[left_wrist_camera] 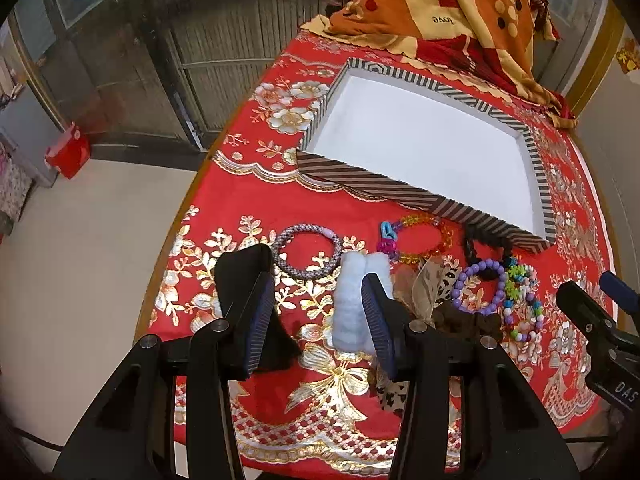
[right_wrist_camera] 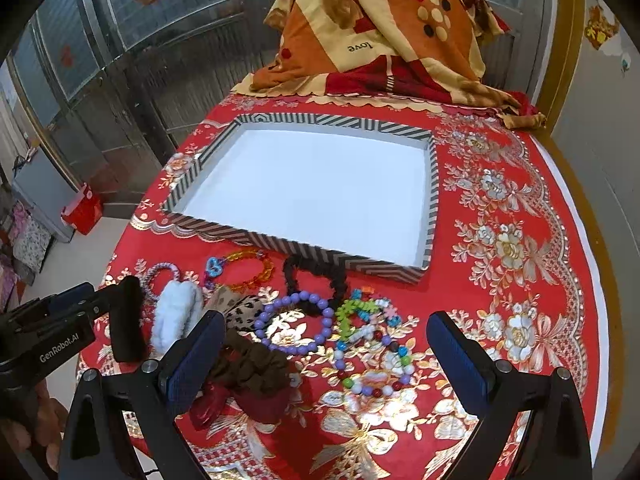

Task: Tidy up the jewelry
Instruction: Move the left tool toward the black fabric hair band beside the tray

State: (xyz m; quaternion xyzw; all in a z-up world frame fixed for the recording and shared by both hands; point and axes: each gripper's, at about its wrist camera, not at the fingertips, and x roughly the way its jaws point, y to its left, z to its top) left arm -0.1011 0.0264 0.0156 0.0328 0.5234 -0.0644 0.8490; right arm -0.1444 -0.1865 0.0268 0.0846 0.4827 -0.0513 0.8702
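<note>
A striped box [left_wrist_camera: 420, 196] [right_wrist_camera: 304, 236] with a white inside lies open on the red cloth. In front of it lie a grey beaded bracelet [left_wrist_camera: 306, 254], an orange bead bracelet [left_wrist_camera: 424, 240] [right_wrist_camera: 250, 270], a purple bead bracelet [left_wrist_camera: 480, 288] [right_wrist_camera: 294, 324], a multicolour bead bracelet [right_wrist_camera: 372, 360], a black scrunchie [right_wrist_camera: 316, 276], a brown scrunchie [right_wrist_camera: 256, 368] and a leopard bow [right_wrist_camera: 240, 308]. My left gripper [left_wrist_camera: 316, 320] is open, with a black hair item [left_wrist_camera: 244, 276] at its left finger and a white fluffy scrunchie [left_wrist_camera: 356, 304] [right_wrist_camera: 176, 316] at its right finger. My right gripper [right_wrist_camera: 326, 360] is open above the bracelets.
A folded orange and red blanket [right_wrist_camera: 380, 32] lies at the table's far end. The table's left edge [left_wrist_camera: 176, 232] drops to the floor, where a red bin [left_wrist_camera: 68, 152] stands. A dark red bow [right_wrist_camera: 212, 404] lies near my right gripper's left finger.
</note>
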